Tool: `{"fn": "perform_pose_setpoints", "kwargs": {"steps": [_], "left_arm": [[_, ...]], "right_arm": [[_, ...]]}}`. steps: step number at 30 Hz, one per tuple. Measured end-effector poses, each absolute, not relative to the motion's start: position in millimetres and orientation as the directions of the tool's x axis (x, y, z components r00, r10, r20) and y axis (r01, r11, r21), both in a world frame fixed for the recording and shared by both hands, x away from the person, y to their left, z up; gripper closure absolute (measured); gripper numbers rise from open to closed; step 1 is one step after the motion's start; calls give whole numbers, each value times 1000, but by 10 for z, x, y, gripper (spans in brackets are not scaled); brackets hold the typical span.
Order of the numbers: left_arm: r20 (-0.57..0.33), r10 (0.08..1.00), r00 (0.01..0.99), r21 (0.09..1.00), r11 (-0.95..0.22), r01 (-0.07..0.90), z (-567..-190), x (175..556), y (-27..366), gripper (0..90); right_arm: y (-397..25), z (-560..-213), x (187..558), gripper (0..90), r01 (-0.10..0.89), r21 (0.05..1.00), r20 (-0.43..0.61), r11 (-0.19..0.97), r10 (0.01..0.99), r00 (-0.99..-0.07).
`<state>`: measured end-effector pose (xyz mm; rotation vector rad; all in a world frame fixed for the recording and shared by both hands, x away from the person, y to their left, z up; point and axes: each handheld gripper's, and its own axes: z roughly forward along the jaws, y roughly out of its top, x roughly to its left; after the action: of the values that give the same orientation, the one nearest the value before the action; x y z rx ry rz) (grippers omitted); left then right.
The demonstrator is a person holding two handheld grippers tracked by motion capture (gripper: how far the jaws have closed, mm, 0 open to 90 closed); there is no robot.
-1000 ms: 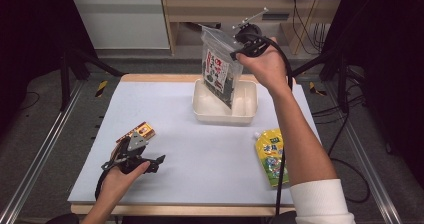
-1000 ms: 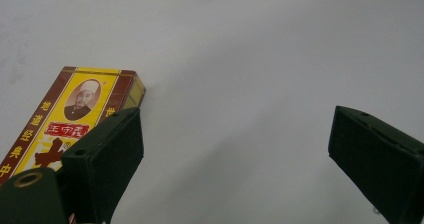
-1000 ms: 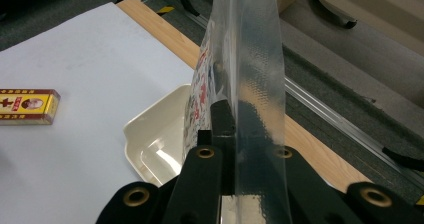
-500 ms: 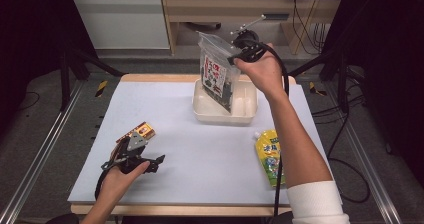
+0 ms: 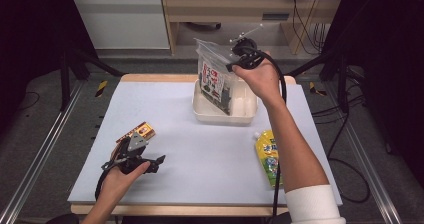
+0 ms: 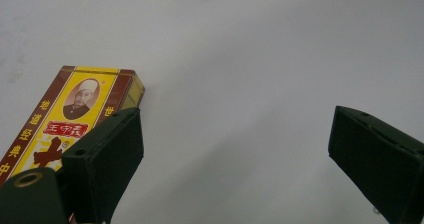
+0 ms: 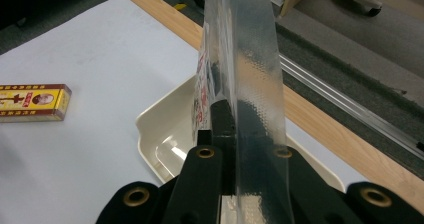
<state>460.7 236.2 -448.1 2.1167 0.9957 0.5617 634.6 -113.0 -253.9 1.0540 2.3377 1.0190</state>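
Observation:
My right gripper is shut on the top edge of a clear plastic bag with a red-and-black printed pack inside, holding it up over a cream tray. In the right gripper view the bag rises from between the closed jaws, with the tray below it. My left gripper rests open on the white table near its front left, beside a yellow-and-brown box. In the left gripper view the box lies partly behind the left jaw, with bare table between the jaws.
A yellow-green pouch lies on the table under the right forearm. The white table top has a wooden back edge. Black frame posts stand at both sides, and a cabinet and cables behind.
The right gripper has carried the bag a little to the left and higher above the tray. The left gripper and box have stayed put.

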Motion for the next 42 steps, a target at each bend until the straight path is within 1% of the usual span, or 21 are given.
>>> {"fn": "perform_pose_setpoints", "kwargs": {"steps": [5, 9, 16, 23, 27, 29, 33, 35, 38, 42], "left_arm": [[85, 786, 612, 757, -450, 474, -4483, 4611, 2349, 74], [84, 786, 612, 755, -451, 476, -4489, 4612, 2349, 74], [89, 784, 615, 753, -457, 474, -4487, 4601, 2336, 74], [89, 784, 615, 750, -459, 477, -4500, 4607, 2327, 74], [91, 785, 613, 752, -458, 475, -4489, 4603, 2337, 75], [94, 784, 614, 749, -462, 475, -4493, 4606, 2336, 75], [97, 783, 615, 747, -465, 475, -4494, 4605, 2333, 75], [97, 783, 615, 748, -465, 473, -4490, 4602, 2333, 75], [98, 783, 615, 748, -465, 474, -4490, 4603, 2336, 75], [99, 782, 616, 747, -467, 473, -4488, 4602, 2334, 75]], "right_arm": [[-1104, -2563, 6329, 888, 479, 746, -49, 462, 756, -653], [-1104, -2573, 6312, 886, 465, 741, -86, 486, 754, -651], [-1109, -2611, 6251, 879, 442, 754, -107, 487, 753, -649], [-1124, -2618, 6249, 867, 435, 759, -107, 485, 751, -651], [-1124, -2628, 6248, 843, 419, 774, -100, 474, 746, -658], [-1116, -2630, 6244, 815, 414, 779, -104, 471, 748, -655], [-1099, -2629, 6229, 717, 396, 794, -109, 461, 750, -653], [-1092, -2627, 6218, 641, 386, 804, -108, 452, 750, -652], [-1080, -2625, 6195, 582, 376, 810, -117, 450, 752, -648], [-1071, -2625, 6171, 529, 371, 816, -115, 443, 754, -647]]}}
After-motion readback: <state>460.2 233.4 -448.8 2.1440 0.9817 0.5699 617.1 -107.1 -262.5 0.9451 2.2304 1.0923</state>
